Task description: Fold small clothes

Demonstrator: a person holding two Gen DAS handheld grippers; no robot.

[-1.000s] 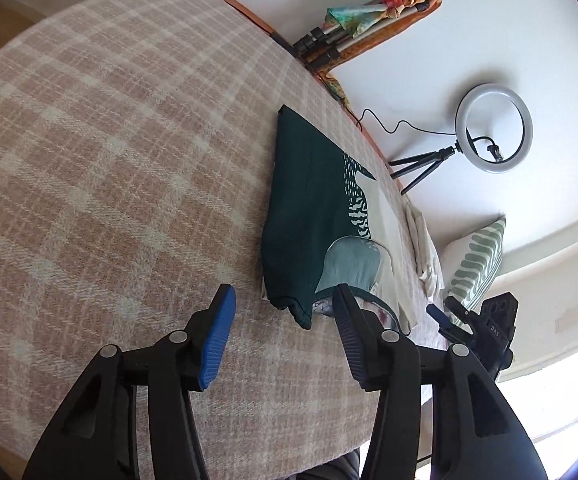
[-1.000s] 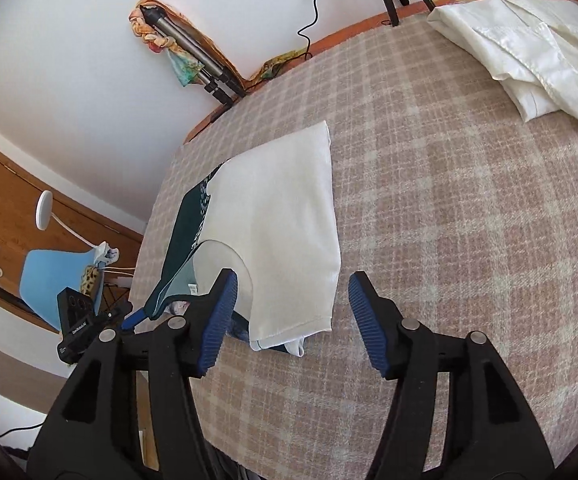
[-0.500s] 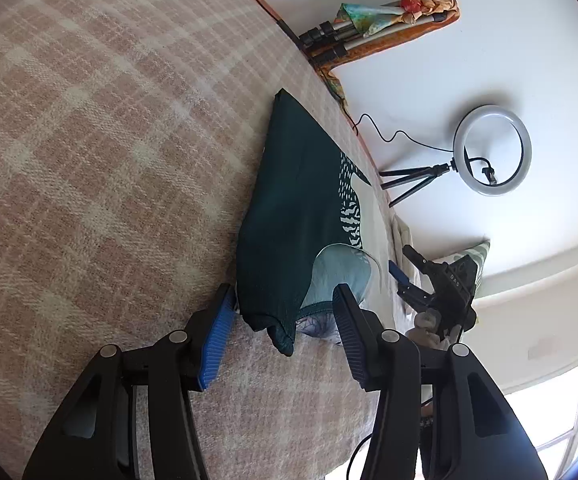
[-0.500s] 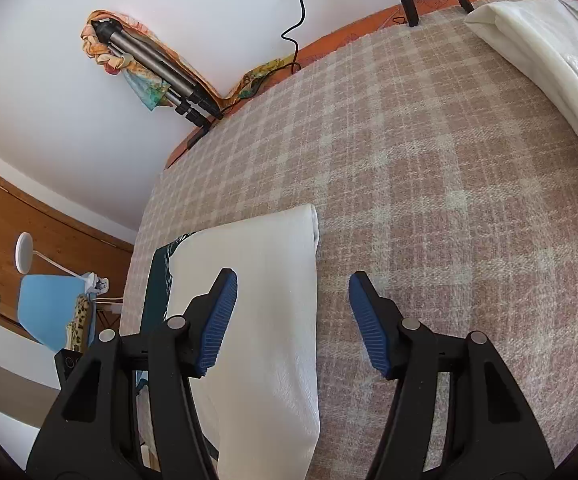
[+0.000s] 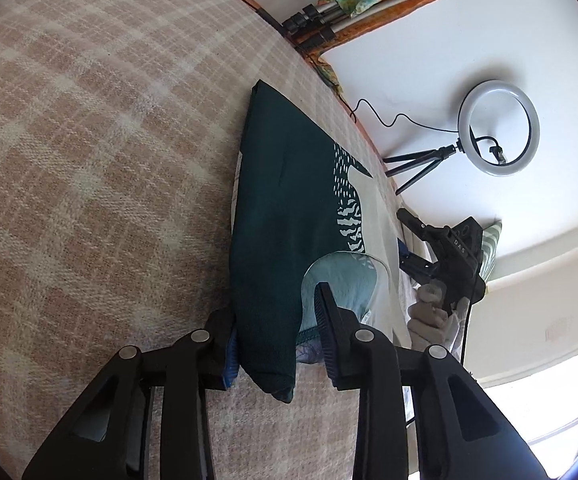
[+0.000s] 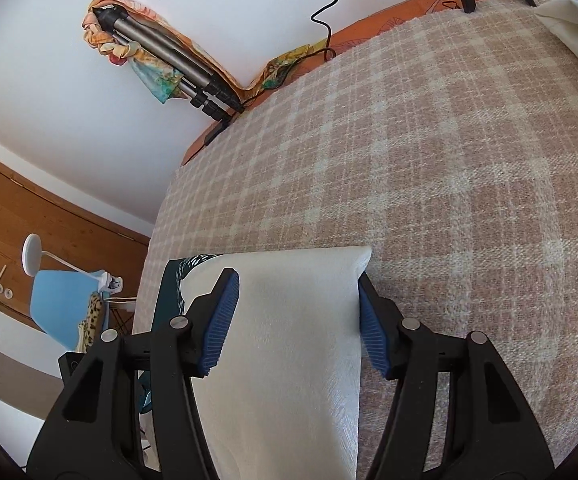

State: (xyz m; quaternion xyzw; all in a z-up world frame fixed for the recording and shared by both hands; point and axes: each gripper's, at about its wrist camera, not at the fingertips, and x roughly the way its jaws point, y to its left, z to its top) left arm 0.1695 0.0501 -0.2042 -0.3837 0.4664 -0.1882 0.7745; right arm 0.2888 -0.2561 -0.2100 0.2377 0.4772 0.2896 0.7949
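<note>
A small folded garment, dark green (image 5: 285, 216) on one half and white (image 6: 289, 344) on the other, lies flat on the plaid bed cover (image 5: 89, 160). My left gripper (image 5: 277, 340) is open, its jaws straddling the green near corner by the pale blue neck opening (image 5: 341, 280). My right gripper (image 6: 295, 328) is open, its jaws straddling the white far edge of the garment. In the left wrist view the right gripper (image 5: 441, 252) shows beyond the garment, held by a gloved hand.
A ring light on a tripod (image 5: 493, 132) stands past the bed. A folded tripod wrapped in patterned cloth (image 6: 161, 60) leans at the wall. White clothes (image 6: 577, 28) lie at the far right of the bed. A blue lamp (image 6: 65, 304) is left.
Both grippers have moved forward and down onto the garment. The left now straddles the green corner and the right straddles the white edge. Both stay open.
</note>
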